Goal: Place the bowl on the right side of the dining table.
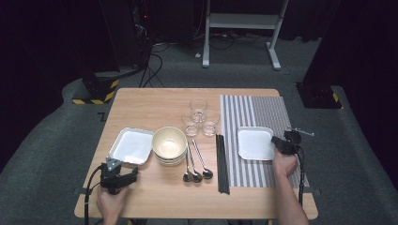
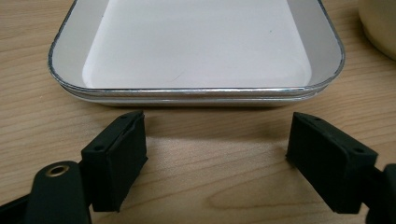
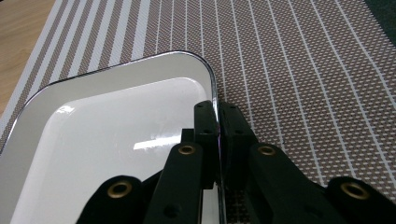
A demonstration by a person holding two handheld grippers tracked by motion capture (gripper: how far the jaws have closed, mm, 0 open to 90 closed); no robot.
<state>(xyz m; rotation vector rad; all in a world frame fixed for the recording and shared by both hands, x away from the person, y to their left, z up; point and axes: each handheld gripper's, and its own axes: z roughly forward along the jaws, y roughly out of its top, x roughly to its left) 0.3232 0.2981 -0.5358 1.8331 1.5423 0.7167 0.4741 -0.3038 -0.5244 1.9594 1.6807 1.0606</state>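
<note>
Right gripper [image 1: 279,143] sits at center-right of the high view, jaws pinched on the right rim of the white square plate [image 1: 255,143], which lies flat on the striped placemat [image 1: 263,112]. The right gripper view confirms it: the rim of the plate [image 3: 116,135] runs straight up between the two black pads [image 3: 204,126], one pad inside the plate and one outside on the placemat [image 3: 303,70], the plate body spreading to the left of the frame. So the plate lies left of the tool, gripped by its edge; any lift would probably hinge on that one side. Left gripper [image 1: 117,177], lower left of the high view, is spread wide with nothing between the jaws, and points at the near edge of a stack of white plates [image 1: 132,146] on the wooden table [image 1: 155,101]. In the left gripper view the stack [image 2: 196,46] sits just past the pads [image 2: 116,154], apart from them, its near edge crossing the frame side to side; two rims show there, where the high view reads like one plate. The high view adds the layout: bowls [image 1: 169,144], spoons [image 1: 195,161], chopsticks [image 1: 222,161] and glasses [image 1: 201,118] between the two hands.
</note>
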